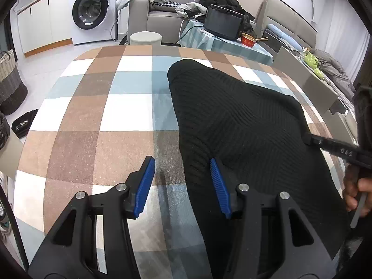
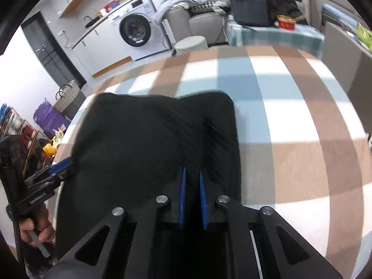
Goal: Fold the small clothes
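A black ribbed knit garment [image 1: 244,127] [image 2: 139,139] lies flat on the table's checked cloth [image 1: 104,116] [image 2: 290,116]. My left gripper [image 1: 181,159] is open and straddles the garment's left edge: one blue pad is over the knit, the other over the cloth. It also shows at the left of the right wrist view, left gripper [image 2: 68,164], at the same edge. My right gripper [image 2: 192,171] has its blue pads close together with a raised ridge of the knit pinched between them. In the left wrist view the right gripper [image 1: 310,139] touches the garment's right edge.
A person's hand [image 1: 358,193] [image 2: 39,230] holds each gripper handle. Beyond the table stand a washing machine [image 1: 93,11], a round stool [image 1: 145,38], and a low table with a black box [image 1: 223,23] and a red bowl [image 1: 248,39]. A woven basket [image 1: 9,81] sits on the floor at left.
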`<move>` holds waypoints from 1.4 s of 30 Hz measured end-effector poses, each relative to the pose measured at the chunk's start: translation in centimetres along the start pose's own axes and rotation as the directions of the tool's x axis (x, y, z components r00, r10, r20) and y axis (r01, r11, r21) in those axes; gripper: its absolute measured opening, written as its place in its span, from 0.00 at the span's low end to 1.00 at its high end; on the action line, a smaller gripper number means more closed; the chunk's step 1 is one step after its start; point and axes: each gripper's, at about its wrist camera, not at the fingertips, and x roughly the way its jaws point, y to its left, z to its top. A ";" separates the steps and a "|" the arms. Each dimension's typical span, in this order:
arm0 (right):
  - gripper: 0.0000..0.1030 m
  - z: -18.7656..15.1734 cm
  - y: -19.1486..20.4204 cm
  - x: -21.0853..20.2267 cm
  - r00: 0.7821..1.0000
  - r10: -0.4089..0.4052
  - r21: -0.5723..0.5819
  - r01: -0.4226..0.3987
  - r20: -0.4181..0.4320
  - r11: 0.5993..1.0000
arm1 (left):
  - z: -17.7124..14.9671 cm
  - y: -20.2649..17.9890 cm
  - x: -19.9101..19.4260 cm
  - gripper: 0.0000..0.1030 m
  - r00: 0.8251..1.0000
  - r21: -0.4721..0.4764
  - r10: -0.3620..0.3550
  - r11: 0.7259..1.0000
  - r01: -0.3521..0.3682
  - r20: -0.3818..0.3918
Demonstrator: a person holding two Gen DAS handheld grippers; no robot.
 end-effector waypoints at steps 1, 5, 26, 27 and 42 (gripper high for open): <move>0.17 -0.2 -0.1 -0.4 1.000 0.008 0.010 -0.008 0.005 1.000 | -0.1 0.0 -0.2 0.45 1.000 -0.001 0.005 1.000 -0.005 0.001; 0.40 -2.0 -0.8 -2.9 0.999 0.052 0.027 -0.051 -0.012 0.998 | -1.2 0.0 -2.3 0.45 1.000 0.001 0.015 1.000 -0.015 0.006; 0.41 -15.2 1.1 -9.5 0.989 0.130 0.003 -0.130 -0.076 0.991 | -14.5 -4.4 -10.0 0.25 0.981 0.013 -0.171 0.985 0.173 -0.088; 0.36 -15.2 1.4 -9.4 0.989 0.128 -0.002 -0.129 -0.072 0.992 | -14.5 -4.7 -10.0 0.21 0.983 0.033 -0.162 0.986 0.165 -0.085; 0.36 -11.3 3.5 -6.1 0.997 0.082 0.027 -0.082 0.003 0.996 | -8.7 -2.4 -6.6 0.19 0.997 0.010 -0.077 0.997 0.077 -0.022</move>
